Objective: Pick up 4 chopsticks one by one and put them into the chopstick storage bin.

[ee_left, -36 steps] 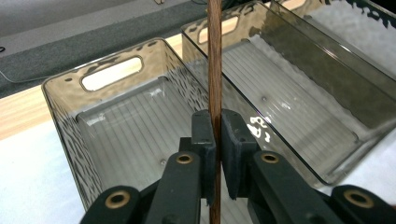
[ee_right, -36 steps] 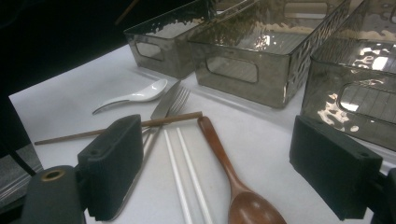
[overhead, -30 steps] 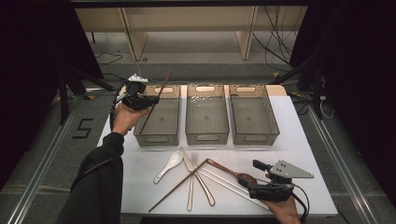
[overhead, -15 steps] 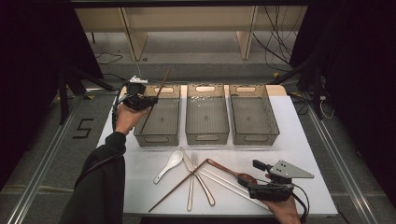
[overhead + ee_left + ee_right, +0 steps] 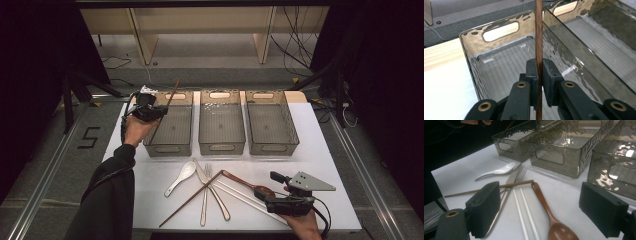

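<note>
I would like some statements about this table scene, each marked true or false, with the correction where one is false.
1. The left gripper holds a brown chopstick over the left bin. True.
2. The right gripper is shut on the wooden spoon. False: its jaws stand wide open, with the spoon lying on the table between them.
3. Three clear bins stand in a row on the table. True.
4. The white spoon lies inside the middle bin. False: it lies on the white table in front of the bins.
5. A fork lies on the table. True.
</note>
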